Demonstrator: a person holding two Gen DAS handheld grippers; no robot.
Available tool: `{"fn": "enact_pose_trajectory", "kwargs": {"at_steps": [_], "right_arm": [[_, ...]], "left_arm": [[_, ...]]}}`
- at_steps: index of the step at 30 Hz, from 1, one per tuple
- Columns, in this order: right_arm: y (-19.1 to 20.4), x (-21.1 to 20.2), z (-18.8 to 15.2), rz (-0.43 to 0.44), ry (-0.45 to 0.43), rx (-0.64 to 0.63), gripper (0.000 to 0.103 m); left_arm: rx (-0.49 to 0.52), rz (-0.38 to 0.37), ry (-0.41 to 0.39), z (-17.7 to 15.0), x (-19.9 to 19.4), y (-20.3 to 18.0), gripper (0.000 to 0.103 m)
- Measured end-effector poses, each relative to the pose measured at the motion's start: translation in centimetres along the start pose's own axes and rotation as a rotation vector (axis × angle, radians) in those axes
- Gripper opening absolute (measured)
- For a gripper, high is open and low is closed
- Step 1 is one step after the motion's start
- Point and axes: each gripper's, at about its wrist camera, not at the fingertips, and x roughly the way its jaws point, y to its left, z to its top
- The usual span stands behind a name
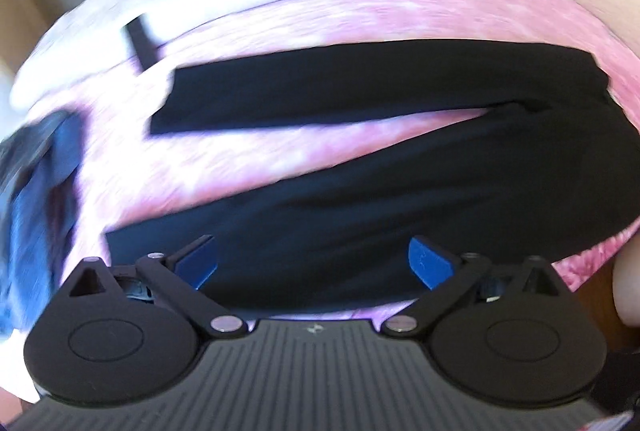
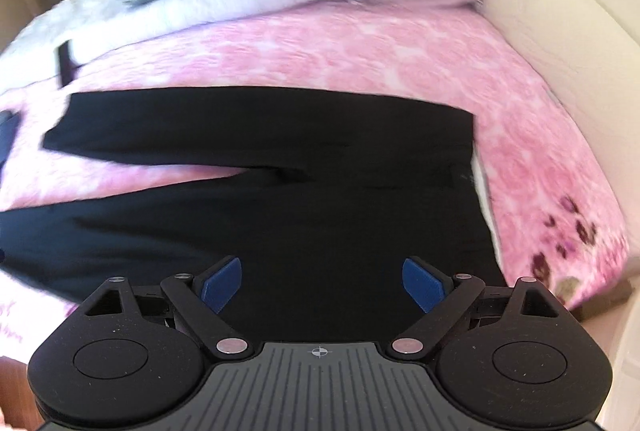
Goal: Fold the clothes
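Both your left gripper point(image 1: 312, 261) and right gripper point(image 2: 322, 285) have fingers spread and empty above the black trousers point(image 2: 280, 191), which lie flat on the pink bed point(image 2: 360, 47), legs splayed leftward, no fold made yet.

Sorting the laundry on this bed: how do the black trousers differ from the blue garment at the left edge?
The trousers are black; the blue garment is denim-blue. The trousers lie spread flat across the middle of the pink bedspread, legs apart; the blue garment sits bunched at its left edge, partly out of frame. The trousers lie below both open claws; the blue garment lies off to the side. Both rest on the bedspread.
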Motion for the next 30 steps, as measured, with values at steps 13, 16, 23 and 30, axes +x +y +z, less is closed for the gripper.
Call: {"fn": "enact_pose_trajectory", "kwargs": {"at_steps": [13,16,23,30], "right_arm": [[-0.2,-6.4,-3.5,0.078,-0.013,-0.178,0.091],[-1.2,-7.5,-4.4,0.067,-0.007,-0.169,0.091],[-3.3,-9.7,-5.9,0.04,-0.014,-0.084,0.091],[-4.7,-10.4,-6.4,0.043,-0.004,-0.048,0.091]], "left_arm": [[-0.282,0.169,-0.009,-7.3,-11.5,0.4,0.1],[-0.283,0.137,-0.003,-7.6,-12.0,-1.2,0.1],[-0.184,0.077,-0.035,-5.2,-11.5,-5.2,0.1],[-0.153,0.067,-0.052,-4.0,-11.2,-6.5,0.1]]}}
